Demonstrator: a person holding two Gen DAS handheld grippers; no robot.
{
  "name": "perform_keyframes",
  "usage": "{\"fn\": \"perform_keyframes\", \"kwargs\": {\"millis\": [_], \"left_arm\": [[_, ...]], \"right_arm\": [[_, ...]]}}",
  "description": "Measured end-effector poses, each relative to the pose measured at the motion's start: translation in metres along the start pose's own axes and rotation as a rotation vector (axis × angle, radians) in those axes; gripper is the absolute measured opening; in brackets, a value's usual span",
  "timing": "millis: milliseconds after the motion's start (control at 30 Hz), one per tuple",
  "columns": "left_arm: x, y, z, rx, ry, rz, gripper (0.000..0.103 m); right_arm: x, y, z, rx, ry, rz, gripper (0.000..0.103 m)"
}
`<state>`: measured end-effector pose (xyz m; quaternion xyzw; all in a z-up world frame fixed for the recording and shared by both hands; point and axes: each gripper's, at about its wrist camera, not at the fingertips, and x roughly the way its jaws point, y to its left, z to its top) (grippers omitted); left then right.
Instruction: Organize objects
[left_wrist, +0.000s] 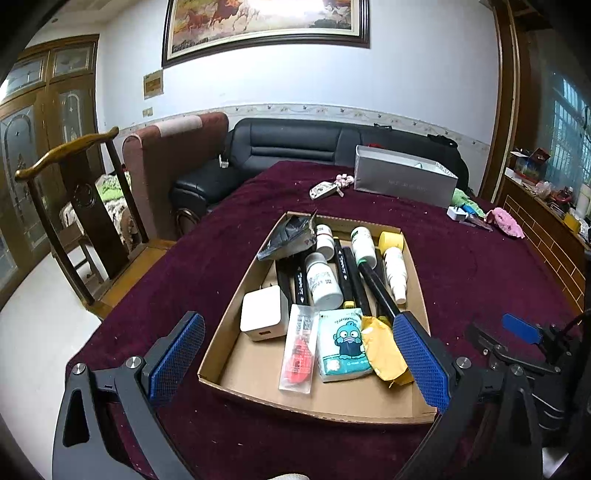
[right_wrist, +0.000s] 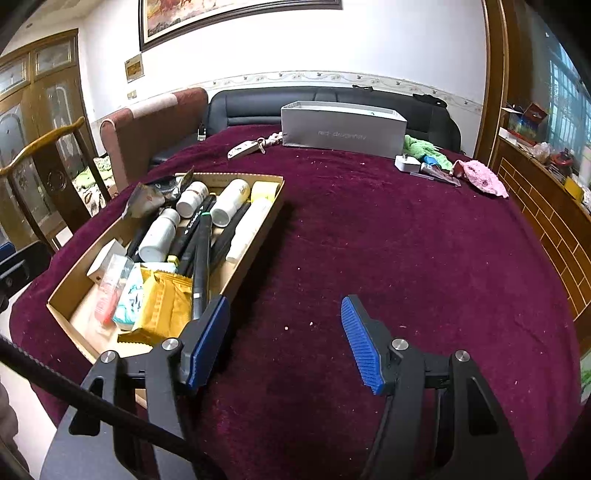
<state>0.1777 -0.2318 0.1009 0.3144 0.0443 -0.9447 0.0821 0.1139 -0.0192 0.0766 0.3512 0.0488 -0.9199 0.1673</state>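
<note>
1. Left gripper (left_wrist: 299, 354) hangs over the near end of the cardboard tray (left_wrist: 236, 291), jaws wide apart, nothing between them.
2. Right gripper (right_wrist: 286, 339) hovers over bare maroon cloth (right_wrist: 406, 240) just right of the tray, jaws parted and empty.
3. Tray contents: three white bottles (left_wrist: 325, 282), one spray bottle (left_wrist: 395, 273), several black markers (left_wrist: 349, 273), one white charger (left_wrist: 264, 317), one tissue pack (left_wrist: 343, 343), one yellow packet (left_wrist: 384, 354).
4. Beyond the tray: one grey box (right_wrist: 343, 129), one key fob (right_wrist: 243, 148).

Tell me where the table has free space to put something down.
The dark red tablecloth is bare between the brown cardboard tray and the long grey box, right of the tray. The tray's near left corner has some room. Its far half is crowded; small items cluster beside the pink cloth.
</note>
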Motion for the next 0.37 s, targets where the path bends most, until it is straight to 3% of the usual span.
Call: {"fn": "perform_keyframes", "kwargs": {"millis": [367], "left_arm": [[0.013, 0.008, -0.003, -0.032, 0.038, 0.036, 0.100]], "right_arm": [[0.004, -0.008, -0.003, 0.013, 0.011, -0.009, 0.066]]}}
